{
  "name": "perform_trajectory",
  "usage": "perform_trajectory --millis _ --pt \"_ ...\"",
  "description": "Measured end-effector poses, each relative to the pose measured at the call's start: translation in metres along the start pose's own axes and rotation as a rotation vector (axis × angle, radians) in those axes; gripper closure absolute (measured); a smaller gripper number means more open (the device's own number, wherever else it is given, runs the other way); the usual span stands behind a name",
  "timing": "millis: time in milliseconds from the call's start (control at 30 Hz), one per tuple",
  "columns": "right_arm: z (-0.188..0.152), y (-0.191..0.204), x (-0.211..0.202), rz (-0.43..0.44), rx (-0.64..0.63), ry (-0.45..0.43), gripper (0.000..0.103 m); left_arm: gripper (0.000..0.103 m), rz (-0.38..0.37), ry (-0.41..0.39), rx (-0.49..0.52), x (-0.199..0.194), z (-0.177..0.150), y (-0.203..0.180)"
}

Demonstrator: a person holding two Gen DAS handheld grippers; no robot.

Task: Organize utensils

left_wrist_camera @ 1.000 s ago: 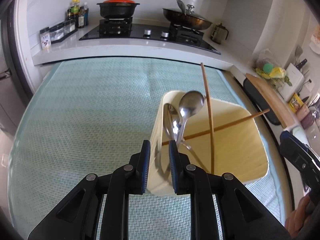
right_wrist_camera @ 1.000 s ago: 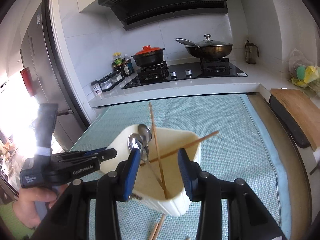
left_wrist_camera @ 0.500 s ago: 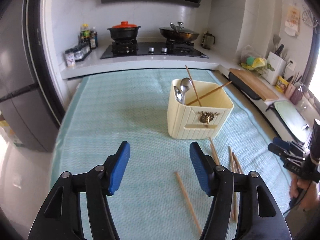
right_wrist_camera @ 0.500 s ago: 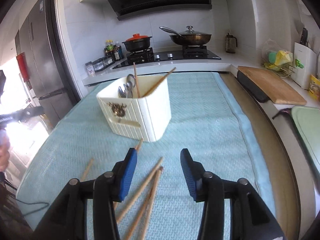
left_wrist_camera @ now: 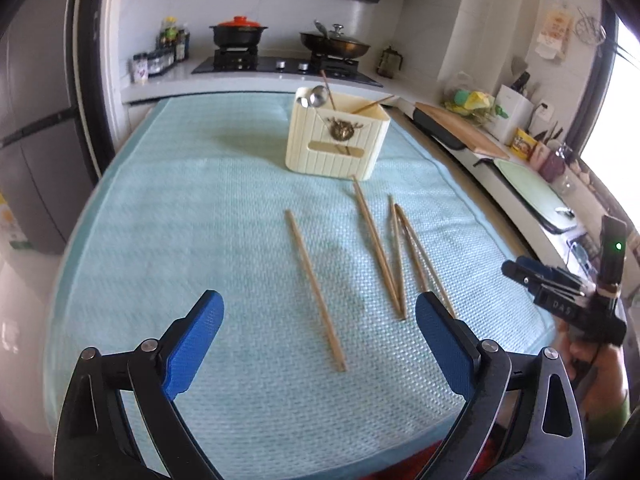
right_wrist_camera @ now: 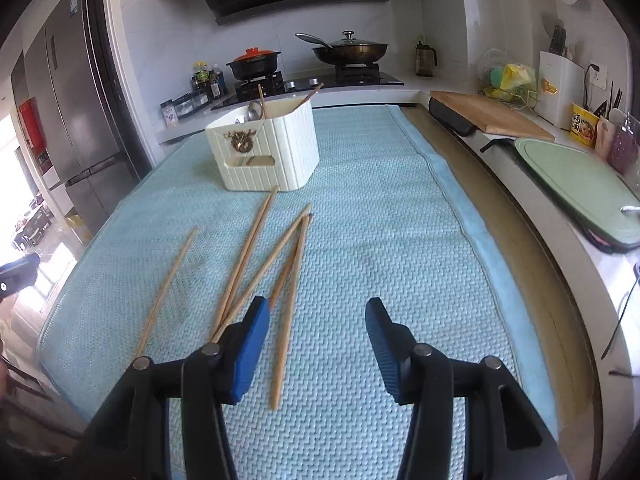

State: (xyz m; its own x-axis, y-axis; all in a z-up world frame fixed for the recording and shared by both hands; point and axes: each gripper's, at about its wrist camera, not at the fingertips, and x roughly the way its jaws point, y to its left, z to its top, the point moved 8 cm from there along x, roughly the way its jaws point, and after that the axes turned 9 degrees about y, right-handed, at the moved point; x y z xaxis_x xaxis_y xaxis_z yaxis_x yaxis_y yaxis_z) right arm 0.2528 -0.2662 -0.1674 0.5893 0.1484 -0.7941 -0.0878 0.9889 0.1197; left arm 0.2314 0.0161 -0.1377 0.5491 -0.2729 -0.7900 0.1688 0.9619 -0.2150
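A cream ribbed utensil holder (left_wrist_camera: pixel 338 140) stands on the light blue mat (left_wrist_camera: pixel 200 216), also in the right wrist view (right_wrist_camera: pixel 266 152). It holds metal spoons (left_wrist_camera: pixel 316 98) and two wooden chopsticks (left_wrist_camera: pixel 370 105). Several loose wooden chopsticks lie on the mat before it: one apart (left_wrist_camera: pixel 314 288) and a cluster (left_wrist_camera: pixel 394 248); the right wrist view shows the cluster too (right_wrist_camera: pixel 260 276). My left gripper (left_wrist_camera: pixel 318 344) is open and empty, above the mat near its front edge. My right gripper (right_wrist_camera: pixel 316 340) is open and empty, its left finger over the cluster's near ends.
A stove with a red-lidded pot (left_wrist_camera: pixel 239 32) and a wok (left_wrist_camera: pixel 334 44) is on the far counter. A wooden board (right_wrist_camera: pixel 492 114) and a green board (right_wrist_camera: pixel 576 176) lie on the right counter. A fridge (right_wrist_camera: pixel 68 120) stands left.
Both grippers have pulled back from the holder toward the mat's near edge. The left gripper has opened from nearly closed at the holder's rim. The loose chopsticks have come into view.
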Motion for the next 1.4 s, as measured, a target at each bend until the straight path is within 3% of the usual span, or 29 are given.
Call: perform_trajectory --millis 233,467,700,1067,1200,1400 --pt "-0.034 0.009 0.011 -0.040 -0.004 0.001 0.052 0.006 0.061 0.013 -0.133 0.039 -0.040 0.016" --pt "-0.048 0.011 0.028 -0.014 0.019 0.024 0.057 0.002 0.196 0.065 -0.108 0.056 -0.058 0.028" --pt "-0.053 0.019 0.031 0.003 -0.013 0.027 0.057 0.002 0.074 0.067 -0.101 0.058 -0.060 0.018" --pt "-0.035 0.032 0.070 0.036 -0.087 0.123 0.075 0.002 0.138 0.113 -0.070 0.087 -0.044 0.015" --pt "-0.034 0.032 0.090 0.002 -0.123 0.161 0.084 0.002 0.184 0.141 -0.038 0.099 -0.043 0.015" --pt "-0.017 0.032 0.104 -0.034 -0.160 0.186 0.085 0.002 0.210 0.193 -0.048 0.121 -0.039 0.025"
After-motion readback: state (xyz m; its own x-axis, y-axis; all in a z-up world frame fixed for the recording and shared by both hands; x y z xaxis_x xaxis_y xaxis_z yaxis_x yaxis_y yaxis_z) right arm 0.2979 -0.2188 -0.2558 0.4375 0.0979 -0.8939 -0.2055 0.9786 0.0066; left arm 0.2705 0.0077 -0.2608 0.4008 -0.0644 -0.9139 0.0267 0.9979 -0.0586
